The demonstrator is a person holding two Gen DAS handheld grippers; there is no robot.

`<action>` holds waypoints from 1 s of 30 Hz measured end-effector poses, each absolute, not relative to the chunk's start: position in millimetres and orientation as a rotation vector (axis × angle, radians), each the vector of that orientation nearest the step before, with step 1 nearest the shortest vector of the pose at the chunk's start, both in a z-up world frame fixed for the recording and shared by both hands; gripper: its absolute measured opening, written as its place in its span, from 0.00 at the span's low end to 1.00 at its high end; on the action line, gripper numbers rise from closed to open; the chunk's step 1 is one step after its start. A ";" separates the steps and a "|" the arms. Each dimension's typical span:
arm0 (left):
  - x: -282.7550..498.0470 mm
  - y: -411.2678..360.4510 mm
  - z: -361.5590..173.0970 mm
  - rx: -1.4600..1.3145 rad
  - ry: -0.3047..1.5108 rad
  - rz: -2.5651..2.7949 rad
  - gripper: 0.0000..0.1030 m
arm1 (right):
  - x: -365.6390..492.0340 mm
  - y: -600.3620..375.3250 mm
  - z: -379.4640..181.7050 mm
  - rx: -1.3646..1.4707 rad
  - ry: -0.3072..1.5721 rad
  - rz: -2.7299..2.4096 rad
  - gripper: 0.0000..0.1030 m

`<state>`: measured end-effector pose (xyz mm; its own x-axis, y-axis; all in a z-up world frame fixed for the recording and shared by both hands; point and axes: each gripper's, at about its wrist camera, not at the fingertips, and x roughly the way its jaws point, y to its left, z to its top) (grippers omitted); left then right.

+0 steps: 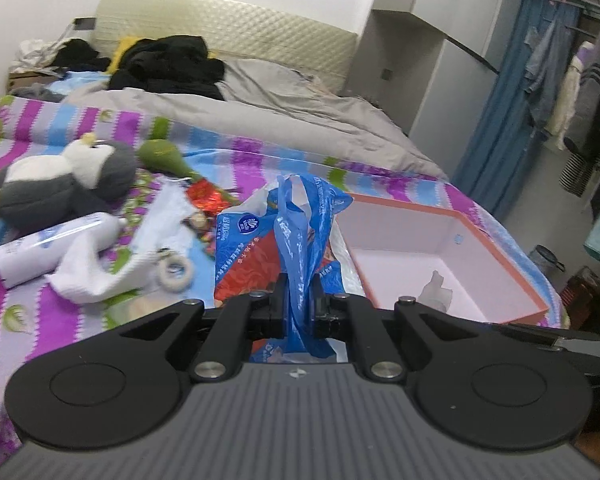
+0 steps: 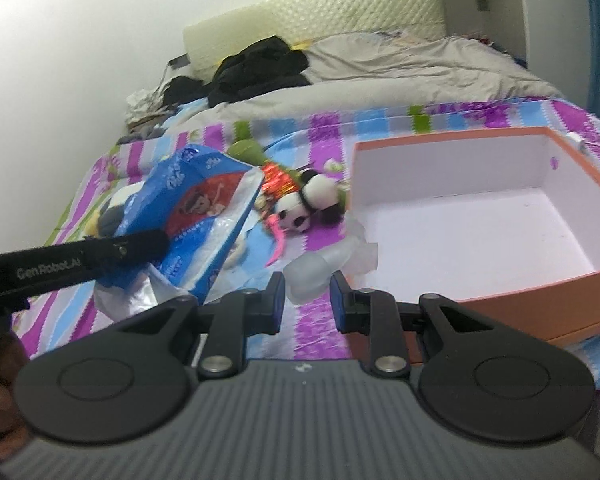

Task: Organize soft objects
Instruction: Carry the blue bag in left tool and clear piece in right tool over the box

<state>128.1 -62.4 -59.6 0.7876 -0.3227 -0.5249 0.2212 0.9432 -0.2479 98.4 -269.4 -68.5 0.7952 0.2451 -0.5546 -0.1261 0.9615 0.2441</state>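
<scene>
My left gripper (image 1: 298,300) is shut on the twisted blue handle of a plastic bag (image 1: 296,232) that holds a blue and red tissue pack (image 1: 244,256). The bag hangs above the striped bedsheet, just left of an orange box (image 1: 400,224) with a white inside. In the right wrist view the left gripper (image 2: 162,242) reaches in from the left with the same bag (image 2: 204,200). My right gripper (image 2: 307,282) has its blue pads against a translucent soft piece (image 2: 320,268), held at the box's (image 2: 540,300) near left corner.
On the sheet to the left lie a grey penguin plush (image 1: 60,184), a white bottle (image 1: 52,244), a white sock (image 1: 100,268) and a green plush (image 1: 164,156). A small panda plush (image 2: 304,200) and red foil (image 2: 280,180) lie beside the box. Dark clothes are piled at the headboard.
</scene>
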 end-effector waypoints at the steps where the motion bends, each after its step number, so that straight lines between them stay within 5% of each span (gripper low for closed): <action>1: 130.4 -69.1 -59.3 -0.174 0.598 -0.308 0.10 | 97.1 -274.4 -67.9 0.203 0.617 0.192 0.27; 30: 255.7 -224.1 -84.3 -0.091 0.742 -0.543 0.10 | 158.1 -398.5 -88.2 0.247 0.644 -0.024 0.27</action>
<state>255.7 -224.1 -84.3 0.6065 -0.5002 -0.6180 0.4372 0.8590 -0.2662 158.2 -398.5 -88.2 0.8006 0.0539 -0.5967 0.0987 0.9705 0.2200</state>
